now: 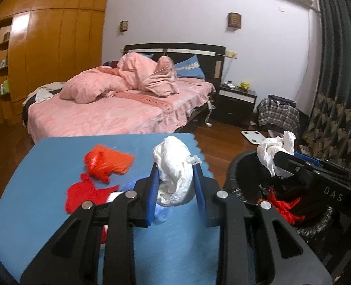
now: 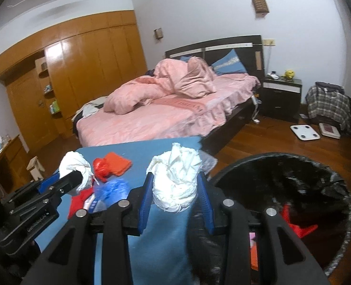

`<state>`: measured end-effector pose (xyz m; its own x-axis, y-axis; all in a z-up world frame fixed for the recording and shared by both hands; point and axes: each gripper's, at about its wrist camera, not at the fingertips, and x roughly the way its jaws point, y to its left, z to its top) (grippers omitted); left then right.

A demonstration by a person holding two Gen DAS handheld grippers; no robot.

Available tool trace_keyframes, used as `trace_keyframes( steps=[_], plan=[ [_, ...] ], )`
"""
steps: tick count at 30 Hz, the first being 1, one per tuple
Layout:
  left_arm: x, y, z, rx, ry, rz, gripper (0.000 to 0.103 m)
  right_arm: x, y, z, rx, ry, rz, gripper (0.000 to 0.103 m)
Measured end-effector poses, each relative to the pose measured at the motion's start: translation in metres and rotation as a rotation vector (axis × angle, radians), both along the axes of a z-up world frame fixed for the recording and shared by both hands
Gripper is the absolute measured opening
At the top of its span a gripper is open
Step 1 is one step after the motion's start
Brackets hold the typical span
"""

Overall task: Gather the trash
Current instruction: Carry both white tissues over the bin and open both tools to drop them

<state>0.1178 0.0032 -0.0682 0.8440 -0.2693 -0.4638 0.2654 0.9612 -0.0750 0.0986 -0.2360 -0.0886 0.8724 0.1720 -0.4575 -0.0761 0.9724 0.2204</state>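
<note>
My left gripper is shut on a crumpled white plastic bag above the blue table; it also shows in the right wrist view, holding that bag. My right gripper is shut on a wad of white paper at the table's right edge, beside the black-lined trash bin. In the left wrist view the right gripper holds its wad over the bin. Red and orange scraps and a blue wrapper lie on the table.
Red trash lies inside the bin. A bed with pink bedding stands behind the table. A nightstand, a white scale and a plaid bag are on the wooden floor to the right.
</note>
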Motion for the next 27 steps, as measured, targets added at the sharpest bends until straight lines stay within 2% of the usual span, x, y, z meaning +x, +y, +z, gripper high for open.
trace_keyframes(
  steps=[14,27],
  plan=[
    [0.004,-0.081,0.007,-0.002,-0.029,-0.141,0.027,-0.018,-0.079,0.014,-0.034,-0.027,-0.149,0.037],
    [0.009,-0.153,0.002,0.005,-0.024,-0.26,0.028,-0.036,-0.143,0.009,-0.046,-0.017,-0.267,0.037]
  ],
)
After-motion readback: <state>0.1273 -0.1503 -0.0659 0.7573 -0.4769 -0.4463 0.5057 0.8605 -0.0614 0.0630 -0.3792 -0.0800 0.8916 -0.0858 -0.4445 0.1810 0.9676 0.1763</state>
